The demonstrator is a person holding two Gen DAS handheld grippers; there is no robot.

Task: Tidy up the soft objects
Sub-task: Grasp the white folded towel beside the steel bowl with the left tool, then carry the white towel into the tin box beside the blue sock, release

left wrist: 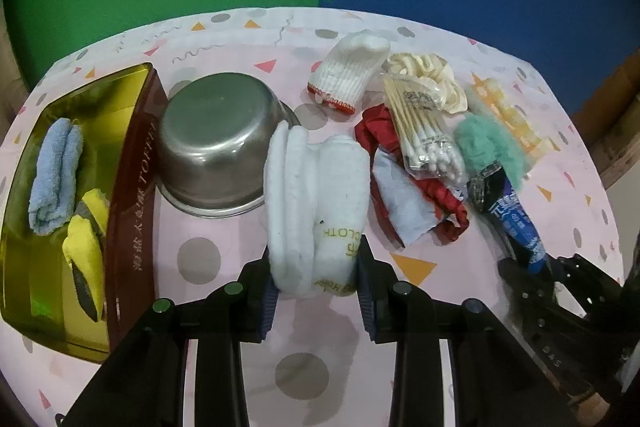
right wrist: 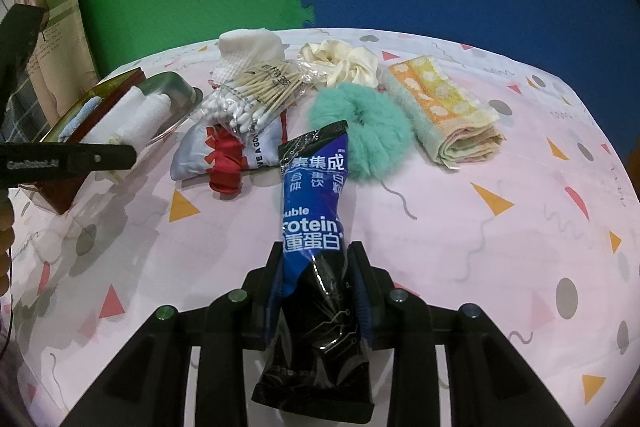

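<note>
My left gripper (left wrist: pixel 318 281) is shut on a folded white cloth (left wrist: pixel 316 203) and holds it just right of an upturned steel bowl (left wrist: pixel 216 147). A gold tin box (left wrist: pixel 68 195) at the left holds a blue towel (left wrist: pixel 54 175) and a yellow cloth (left wrist: pixel 86 247). My right gripper (right wrist: pixel 318 275) is shut on a blue and black protein packet (right wrist: pixel 316 227). Beyond it lie a green fluffy scrunchie (right wrist: pixel 364 131), a cream scrunchie (right wrist: pixel 344 65), a folded orange and green towel (right wrist: pixel 444 111), a white glove (right wrist: pixel 248 49) and a red-and-white cloth pouch (right wrist: pixel 224 151).
A bag of cotton swabs (right wrist: pixel 256 95) lies on the pouch. The table has a pink patterned cover (right wrist: pixel 480 247). Green and blue foam mats stand behind it. The left gripper's body (right wrist: pixel 68 159) reaches in at the left of the right wrist view.
</note>
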